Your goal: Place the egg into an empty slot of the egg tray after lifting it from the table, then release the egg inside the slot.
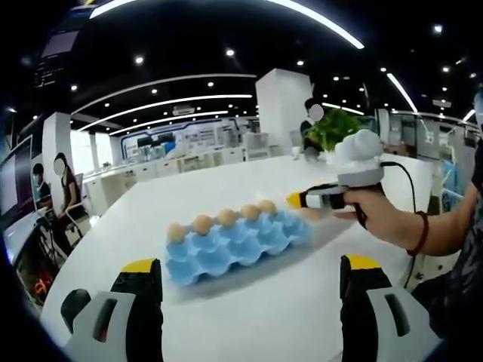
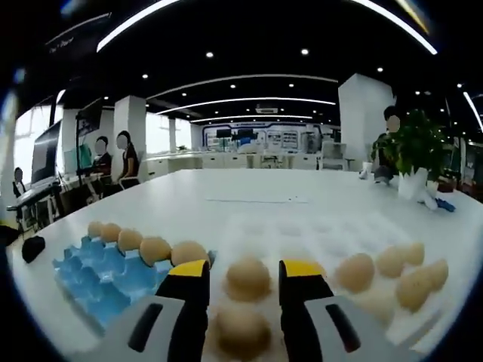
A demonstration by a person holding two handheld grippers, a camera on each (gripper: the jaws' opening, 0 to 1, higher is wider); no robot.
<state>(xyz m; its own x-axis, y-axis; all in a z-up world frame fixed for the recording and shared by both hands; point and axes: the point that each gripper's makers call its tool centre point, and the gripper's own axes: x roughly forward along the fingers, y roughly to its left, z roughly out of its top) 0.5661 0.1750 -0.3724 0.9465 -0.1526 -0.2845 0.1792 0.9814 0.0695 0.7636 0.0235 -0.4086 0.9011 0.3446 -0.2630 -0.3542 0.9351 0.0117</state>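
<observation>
The right gripper (image 2: 243,280) has its fingers spread around a loose egg (image 2: 248,277) on the counter (image 2: 256,200), just beside the blue egg tray (image 2: 98,283), so pinching comes next, while the left gripper (image 1: 249,280) hangs open.

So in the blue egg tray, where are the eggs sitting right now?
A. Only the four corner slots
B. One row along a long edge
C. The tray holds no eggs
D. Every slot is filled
B: in the left gripper view, five eggs line the far long edge of the blue egg tray, and the nearer slots are empty.
</observation>
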